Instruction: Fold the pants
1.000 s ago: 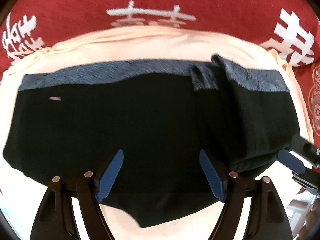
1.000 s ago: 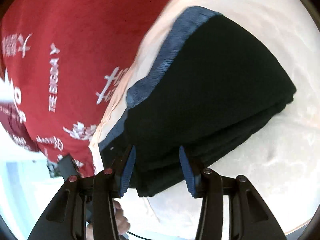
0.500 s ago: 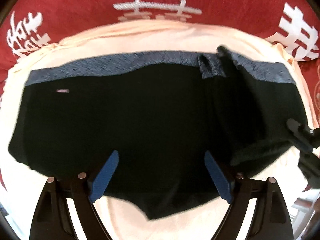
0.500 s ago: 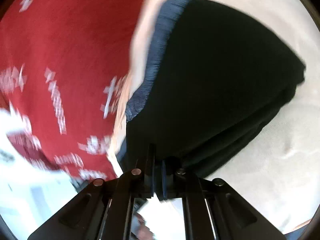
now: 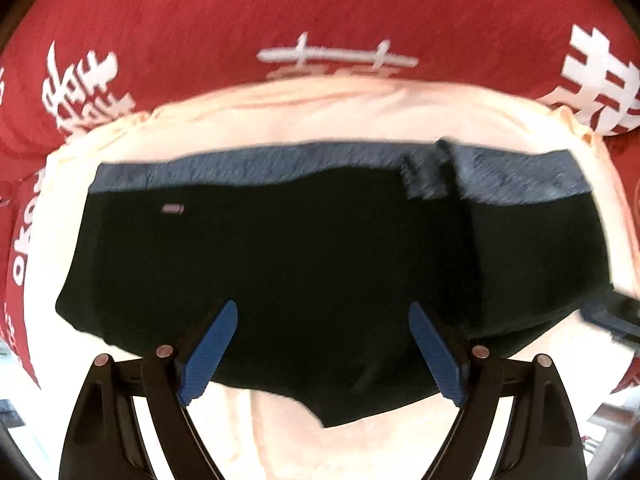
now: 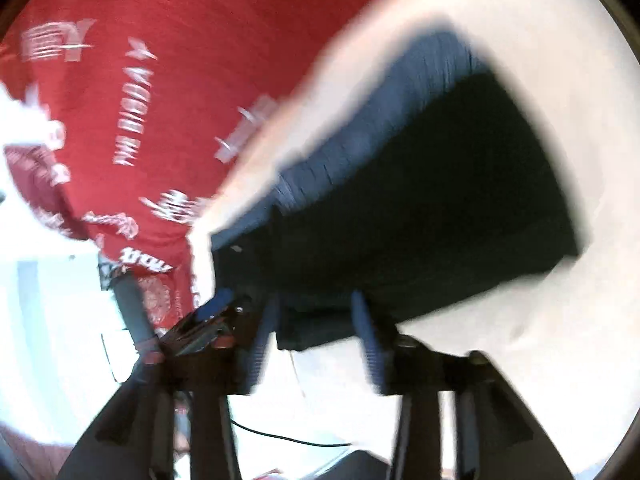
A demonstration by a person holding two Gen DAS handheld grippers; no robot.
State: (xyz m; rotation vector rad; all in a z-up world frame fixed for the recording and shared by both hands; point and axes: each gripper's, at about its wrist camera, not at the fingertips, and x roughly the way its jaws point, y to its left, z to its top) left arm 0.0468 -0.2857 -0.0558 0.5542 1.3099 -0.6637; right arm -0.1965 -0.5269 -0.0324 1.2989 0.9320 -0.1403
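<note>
Black pants [image 5: 320,272] are spread on a cream cloth [image 5: 280,120], long axis running left to right. The left gripper [image 5: 322,352] is held released over the near hem. The right gripper [image 6: 314,344], jaws parted, is seen nearer the folded right-hand end.

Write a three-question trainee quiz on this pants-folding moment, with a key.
1. True or false: the left gripper is shut on the black pants with the grey-blue waistband.
2. The pants lie on: A) pale peach cloth B) bare wood C) a tray.
3. What colour is the printed fabric beyond the cloth?

Key: 1 false, its jaws stand wide apart. 2 A. 3 red, with white print.
</note>
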